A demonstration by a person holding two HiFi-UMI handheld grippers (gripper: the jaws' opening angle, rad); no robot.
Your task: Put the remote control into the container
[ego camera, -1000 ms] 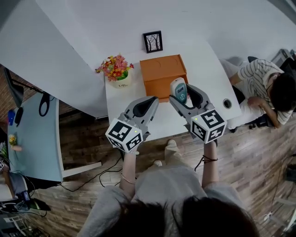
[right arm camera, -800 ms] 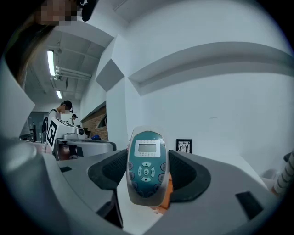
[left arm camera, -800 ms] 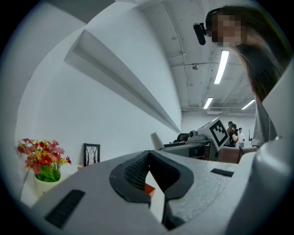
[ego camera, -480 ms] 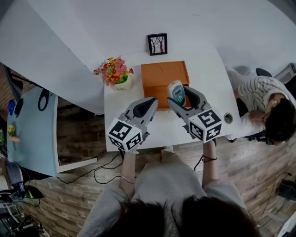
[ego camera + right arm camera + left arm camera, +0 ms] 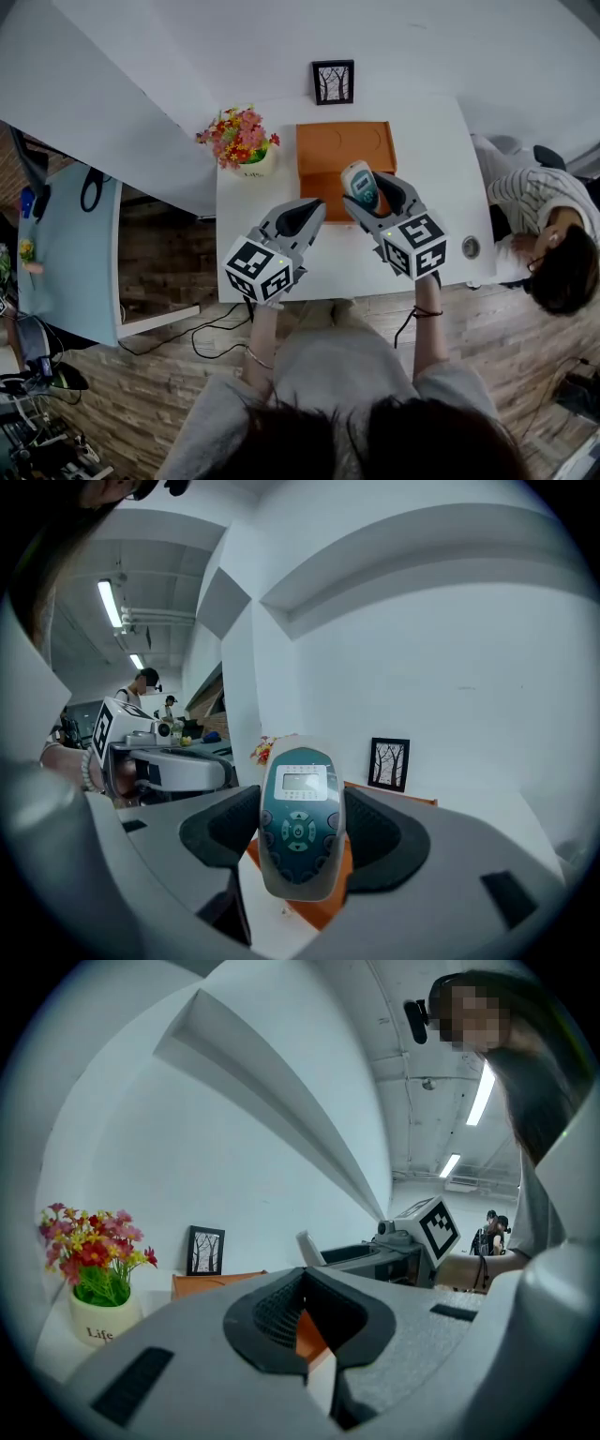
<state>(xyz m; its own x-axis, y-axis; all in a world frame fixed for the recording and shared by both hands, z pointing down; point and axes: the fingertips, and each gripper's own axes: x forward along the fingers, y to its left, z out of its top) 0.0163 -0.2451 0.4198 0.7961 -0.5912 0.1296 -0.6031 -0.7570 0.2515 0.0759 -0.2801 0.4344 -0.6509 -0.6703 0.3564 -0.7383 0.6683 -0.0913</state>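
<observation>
Nearest the head camera, the left gripper (image 5: 306, 212) was held above the near part of the white tabletop (image 5: 434, 155). Its jaws were seen pressed together in its own view, with nothing gripped between them (only a sliver of orange showed through the hollow of the pads).

Just to its right, the right gripper (image 5: 374, 194) was raised to about the same height. Its jaws were closed on the remote (image 5: 299, 829), which was clamped at its lower sides. The remote stood nearly upright between the pads, its small screen uppermost and its dark keypad turned back towards the gripper's camera. In the head view its top was seen over the near edge of the container (image 5: 344, 148); it had not been set inside.

The container, an open orange box, was placed behind both grippers near the middle of the tabletop. Nothing could be made out inside it.

To the left of the container, a white pot of red, pink and yellow flowers (image 5: 239, 139) was set near the tabletop's left edge. Farther back, a small black frame (image 5: 333, 82) with a tree print was stood against the white wall, behind the container and apart from it.

Off to the right, beyond the tabletop's edge, a seated person (image 5: 550, 255) in a striped top was seen.
</observation>
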